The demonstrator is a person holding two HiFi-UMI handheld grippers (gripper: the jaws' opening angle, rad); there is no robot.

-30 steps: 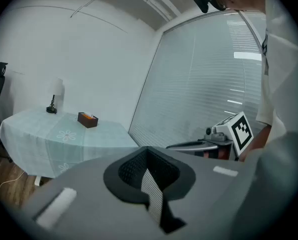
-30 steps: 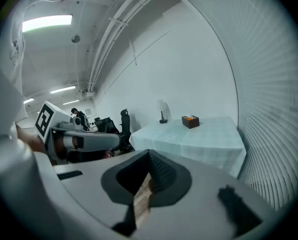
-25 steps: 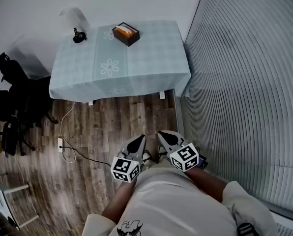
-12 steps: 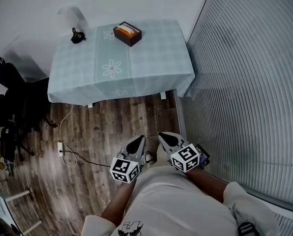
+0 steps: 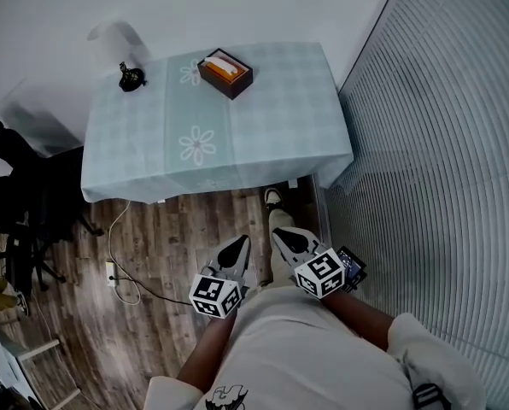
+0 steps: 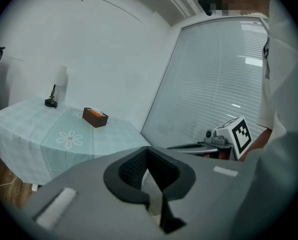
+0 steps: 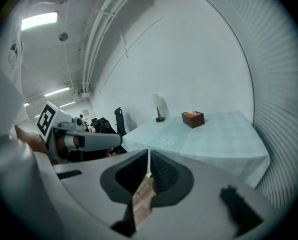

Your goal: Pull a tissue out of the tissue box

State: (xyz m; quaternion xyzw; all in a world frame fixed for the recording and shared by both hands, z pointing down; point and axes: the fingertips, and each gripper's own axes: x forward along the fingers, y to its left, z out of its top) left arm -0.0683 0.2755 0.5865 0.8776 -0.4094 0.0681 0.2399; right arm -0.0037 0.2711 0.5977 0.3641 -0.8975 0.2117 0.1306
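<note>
A brown tissue box with a tissue showing at its top stands near the far side of a table under a pale checked cloth. The left gripper view has the box far off, and so does the right gripper view, where the box is small. I hold both grippers close to my body, over the wooden floor and well short of the table. My left gripper is shut with nothing in it, tips together. The right gripper beside it is also shut and empty.
A small black object stands at the table's far left corner. Black chairs crowd the left side. A cable with a power strip lies on the floor. A wall of blinds runs along the right. My foot is stepping forward.
The table and tissue box have come closer and sit lower in the head view. A foot now shows ahead of the grippers. Both grippers stay shut near my body.
</note>
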